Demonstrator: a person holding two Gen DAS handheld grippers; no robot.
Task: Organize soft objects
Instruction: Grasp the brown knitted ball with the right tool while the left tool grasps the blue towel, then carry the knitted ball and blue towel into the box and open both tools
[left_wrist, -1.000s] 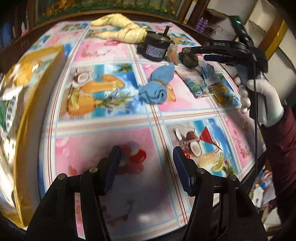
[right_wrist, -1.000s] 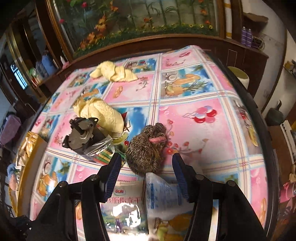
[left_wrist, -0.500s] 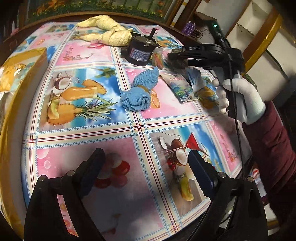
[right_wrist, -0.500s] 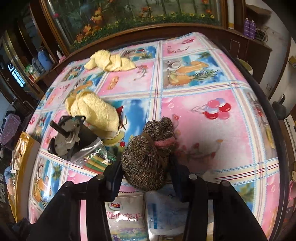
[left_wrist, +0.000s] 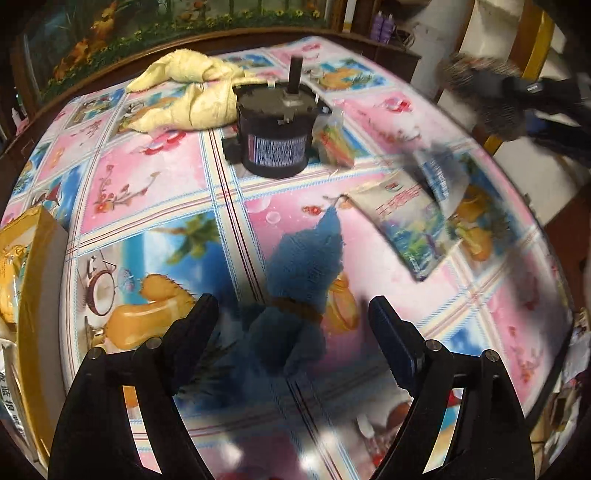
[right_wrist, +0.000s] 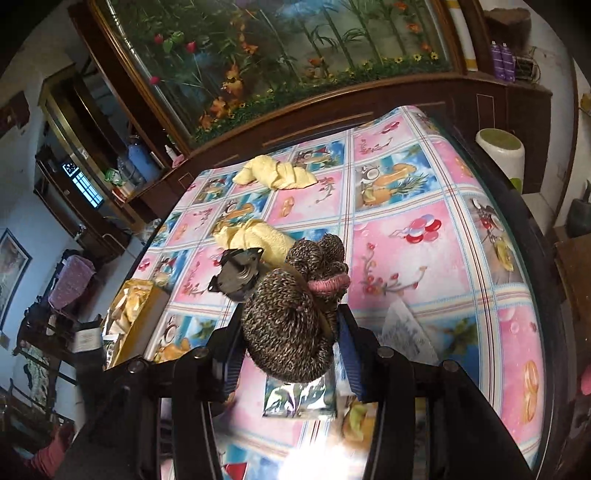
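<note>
right gripper (right_wrist: 288, 332) clamps the light, squashy brown knitted bundle (right_wrist: 291, 314) aloft above the table (right_wrist: 424, 258); left gripper (left_wrist: 291, 317), jaws wide, straddles the limp blue cloth roll (left_wrist: 299, 288), likely best pinched at its banded waist.

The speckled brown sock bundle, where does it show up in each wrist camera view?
Left wrist: speckled brown sock bundle blurred at upper right, held above the table.
Right wrist: centre, clamped between the right gripper jaws.
Shared landmark: the black motor beside the yellow towel.
</note>
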